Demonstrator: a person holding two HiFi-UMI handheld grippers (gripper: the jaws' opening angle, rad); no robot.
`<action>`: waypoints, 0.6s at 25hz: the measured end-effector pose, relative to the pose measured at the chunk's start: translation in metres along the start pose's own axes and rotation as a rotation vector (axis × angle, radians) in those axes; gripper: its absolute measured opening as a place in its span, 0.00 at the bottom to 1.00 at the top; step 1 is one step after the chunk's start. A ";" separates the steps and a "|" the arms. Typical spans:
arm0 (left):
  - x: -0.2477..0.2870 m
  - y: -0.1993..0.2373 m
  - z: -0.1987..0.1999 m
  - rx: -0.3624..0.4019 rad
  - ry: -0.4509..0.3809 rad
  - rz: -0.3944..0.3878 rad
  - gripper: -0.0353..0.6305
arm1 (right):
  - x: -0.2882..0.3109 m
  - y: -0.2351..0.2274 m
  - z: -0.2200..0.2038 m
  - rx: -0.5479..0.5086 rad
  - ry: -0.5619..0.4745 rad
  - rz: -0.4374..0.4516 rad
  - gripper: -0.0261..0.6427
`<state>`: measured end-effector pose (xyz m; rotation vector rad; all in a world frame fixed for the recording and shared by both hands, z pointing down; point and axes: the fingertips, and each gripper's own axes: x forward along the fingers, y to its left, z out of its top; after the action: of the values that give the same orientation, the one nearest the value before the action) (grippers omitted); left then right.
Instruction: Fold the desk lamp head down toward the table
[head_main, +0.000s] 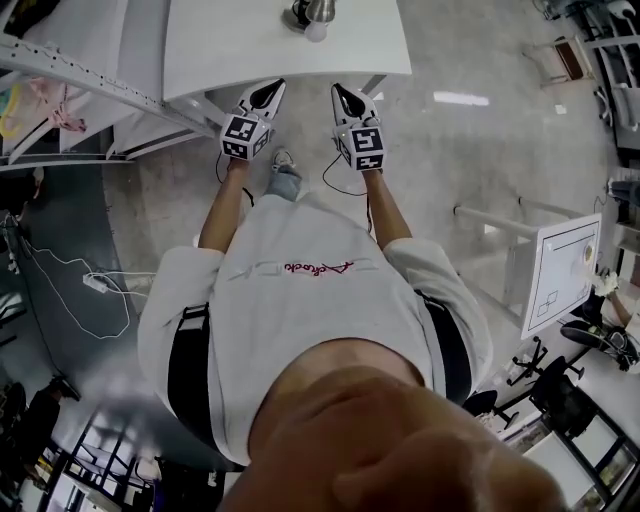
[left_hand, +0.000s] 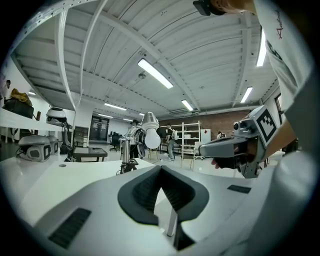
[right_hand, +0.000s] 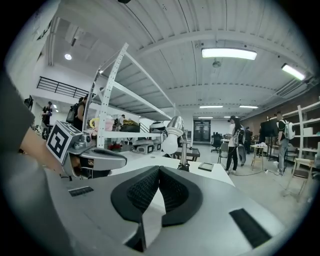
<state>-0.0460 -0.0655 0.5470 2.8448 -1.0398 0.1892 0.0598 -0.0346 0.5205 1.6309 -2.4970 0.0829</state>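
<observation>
A chrome desk lamp (head_main: 310, 14) with a white bulb stands on the white table (head_main: 230, 45) at the top of the head view. Its head (right_hand: 174, 128) is raised on the upright stem, bulb (left_hand: 152, 137) pointing down and sideways. My left gripper (head_main: 271, 91) and right gripper (head_main: 341, 93) hang side by side just short of the table's near edge, both pointing at the lamp and apart from it. The left gripper (left_hand: 161, 171) is shut with nothing between its pads. The right gripper (right_hand: 159, 171) is also shut and empty. Each gripper view shows the other gripper alongside.
A metal shelving rack (head_main: 70, 80) stands left of the table. A cable and power strip (head_main: 100, 283) lie on the floor at left. A white panel on a stand (head_main: 560, 275) and office chairs (head_main: 560, 390) are at right. People stand far off (right_hand: 235, 142).
</observation>
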 end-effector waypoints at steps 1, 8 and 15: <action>0.006 0.006 0.001 -0.002 0.003 -0.002 0.09 | 0.006 -0.005 0.001 0.003 0.004 -0.006 0.08; 0.040 0.050 0.012 -0.017 0.015 -0.016 0.09 | 0.048 -0.041 0.010 0.027 0.014 -0.055 0.08; 0.069 0.092 0.022 -0.006 0.015 -0.047 0.09 | 0.090 -0.059 0.015 0.026 0.023 -0.091 0.08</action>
<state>-0.0515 -0.1828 0.5417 2.8550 -0.9677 0.2027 0.0766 -0.1418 0.5177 1.7407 -2.4106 0.1233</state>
